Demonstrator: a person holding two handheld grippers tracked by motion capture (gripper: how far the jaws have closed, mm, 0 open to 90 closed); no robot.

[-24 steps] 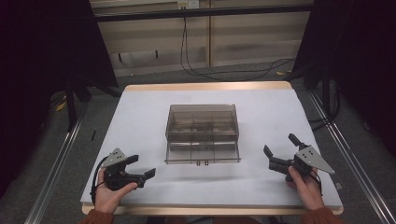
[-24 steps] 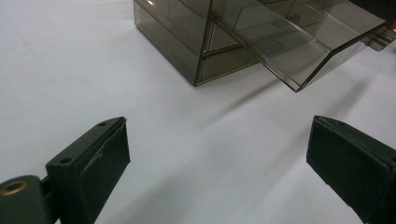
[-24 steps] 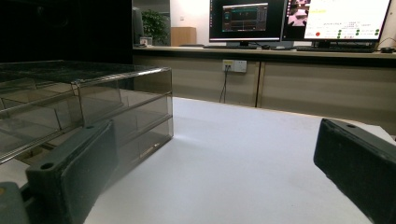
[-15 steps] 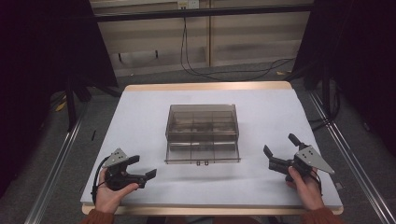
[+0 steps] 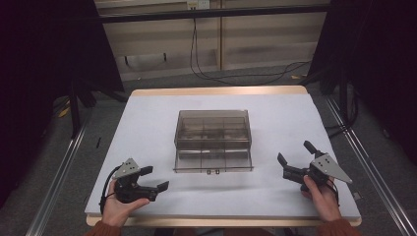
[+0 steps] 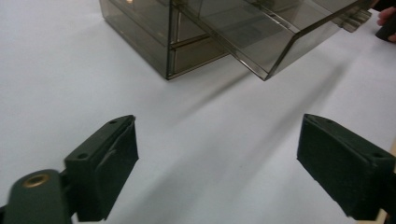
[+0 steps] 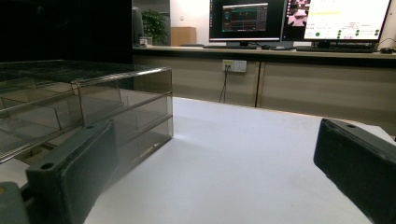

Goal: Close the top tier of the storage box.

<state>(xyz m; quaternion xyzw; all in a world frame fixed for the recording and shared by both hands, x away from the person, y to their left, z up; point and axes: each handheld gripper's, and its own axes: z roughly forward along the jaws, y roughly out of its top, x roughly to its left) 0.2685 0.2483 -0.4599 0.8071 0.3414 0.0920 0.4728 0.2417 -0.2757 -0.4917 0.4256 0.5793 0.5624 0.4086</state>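
Observation:
A smoky clear plastic drawer box (image 5: 213, 127) stands in the middle of the white table (image 5: 147, 128). Its lowest drawer (image 5: 213, 160) is pulled out toward me. My left gripper (image 5: 156, 178) rests near the front left edge, jaws open and empty, pointing right toward the box. My right gripper (image 5: 294, 152) sits at the front right, also open and empty, pointing left. In the left gripper view the open gripper (image 6: 217, 140) frames bare table, with the box (image 6: 154, 28) and its pulled-out drawer (image 6: 261, 32) ahead. In the right gripper view the open gripper (image 7: 215, 135) is level with the table, the box (image 7: 84, 107) at left.
The table's wooden front edge (image 5: 221, 222) lies just under both hands. Cables (image 5: 216, 69) trail on the floor behind the table. A desk with monitors (image 7: 299, 21) stands far off. Part of the other hand (image 6: 385, 18) shows beyond the drawer.

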